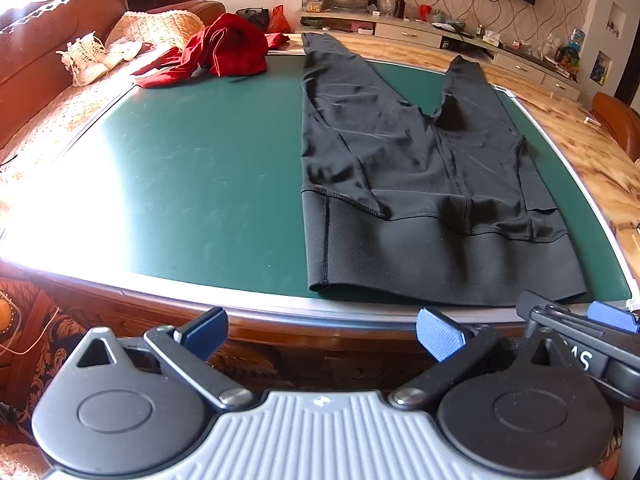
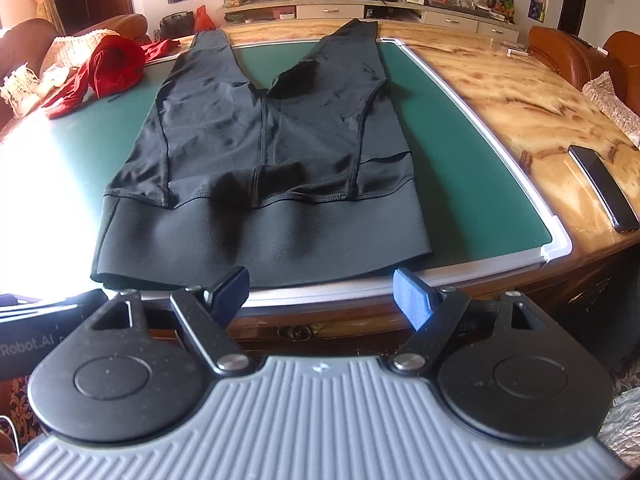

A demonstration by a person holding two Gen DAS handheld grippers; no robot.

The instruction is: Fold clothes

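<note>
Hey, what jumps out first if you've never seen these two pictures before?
A pair of shiny black stretch leggings lies flat on the green mat, waistband nearest, legs spread away in a V. A crumpled red garment sits at the mat's far left corner. A dark flat phone rests on the glossy wooden table edge, right.

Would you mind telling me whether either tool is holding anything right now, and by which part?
Nothing is held. The left tool and right tool are both open, short of the black leggings.
</note>
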